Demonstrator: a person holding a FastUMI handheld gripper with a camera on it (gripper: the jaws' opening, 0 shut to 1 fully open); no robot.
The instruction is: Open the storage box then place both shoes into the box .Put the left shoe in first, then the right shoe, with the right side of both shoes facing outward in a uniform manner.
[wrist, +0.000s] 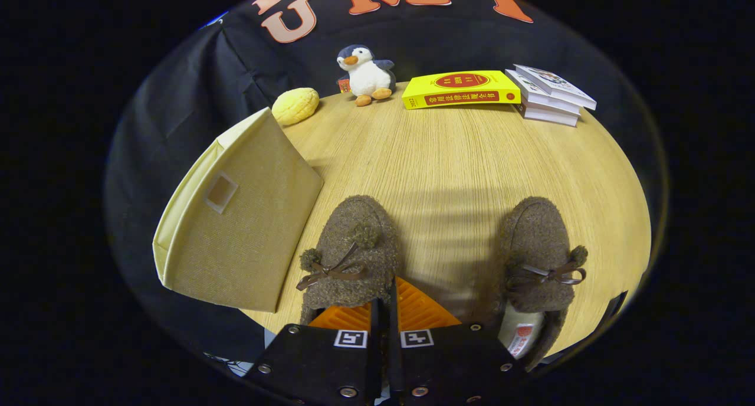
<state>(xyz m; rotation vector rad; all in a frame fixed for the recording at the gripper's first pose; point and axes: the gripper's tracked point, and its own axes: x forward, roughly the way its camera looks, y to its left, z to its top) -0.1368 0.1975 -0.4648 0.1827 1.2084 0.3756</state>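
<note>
Two shoes [348, 258] [540, 258] flank clenched jaws; storage box [236, 229] beside them, penguin [365, 74], books [551, 96] beyond.

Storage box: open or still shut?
Cannot tell. The storage box shows fabric sides and a pale edge, no visible interior. Both shoes are outside it on the table: one at the closed-looking gripper, the other beside.

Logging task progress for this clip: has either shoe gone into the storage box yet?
No. Both shoes, the left shoe and the right shoe, sit on the table beside the storage box.
</note>
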